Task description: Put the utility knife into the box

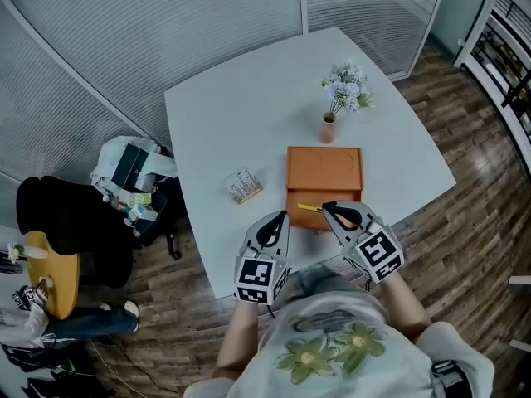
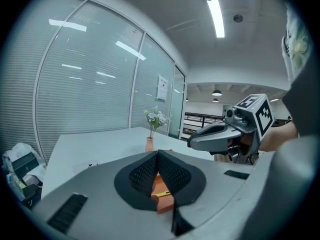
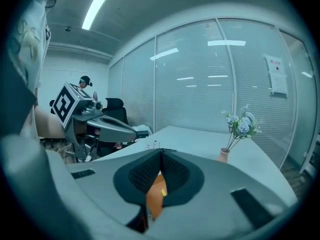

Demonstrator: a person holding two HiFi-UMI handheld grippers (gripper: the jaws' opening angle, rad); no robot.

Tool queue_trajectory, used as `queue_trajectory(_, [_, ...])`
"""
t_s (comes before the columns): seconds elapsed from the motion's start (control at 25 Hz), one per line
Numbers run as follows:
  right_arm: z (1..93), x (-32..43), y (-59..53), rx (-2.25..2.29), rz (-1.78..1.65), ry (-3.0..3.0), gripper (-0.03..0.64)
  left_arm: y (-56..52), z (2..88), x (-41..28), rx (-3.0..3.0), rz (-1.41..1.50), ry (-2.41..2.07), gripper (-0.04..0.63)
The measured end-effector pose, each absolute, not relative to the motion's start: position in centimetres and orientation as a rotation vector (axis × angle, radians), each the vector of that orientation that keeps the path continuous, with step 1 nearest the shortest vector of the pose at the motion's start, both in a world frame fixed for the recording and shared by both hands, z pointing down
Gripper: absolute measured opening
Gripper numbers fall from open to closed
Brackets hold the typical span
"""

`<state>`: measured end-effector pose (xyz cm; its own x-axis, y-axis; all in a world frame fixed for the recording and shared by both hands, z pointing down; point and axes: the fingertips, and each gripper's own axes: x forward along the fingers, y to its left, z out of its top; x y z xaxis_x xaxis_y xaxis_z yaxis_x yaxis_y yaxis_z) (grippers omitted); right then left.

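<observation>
An orange box (image 1: 323,168) stands on the white table (image 1: 232,114) near its front edge. A yellow utility knife (image 1: 309,209) lies across the near part of the box; it also shows as a yellow strip (image 2: 162,194) below the jaws in the left gripper view. My left gripper (image 1: 282,216) is just left of the box, with its jaws shut and nothing between them. My right gripper (image 1: 327,207) is shut too, its tips right beside the knife's right end. In the right gripper view the pads (image 3: 172,171) meet above the orange box (image 3: 156,196).
A small vase with pale flowers (image 1: 342,98) stands just behind the box. A small clear stand with cards (image 1: 243,186) sits to the box's left. Bags (image 1: 133,172), a dark chair (image 1: 66,222) and a yellow stool (image 1: 54,276) are on the floor at the left.
</observation>
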<state>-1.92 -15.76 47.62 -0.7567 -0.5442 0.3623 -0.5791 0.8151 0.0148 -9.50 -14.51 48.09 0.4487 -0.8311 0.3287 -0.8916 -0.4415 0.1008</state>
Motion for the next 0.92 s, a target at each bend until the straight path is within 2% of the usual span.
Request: queue_trajectory(0.92, [48.1,-1.3,-14.0,0.871,0.150,-2.618,0.003,-12.9,48.0,-9.0,2.455,0.341,-1.466,-0.005])
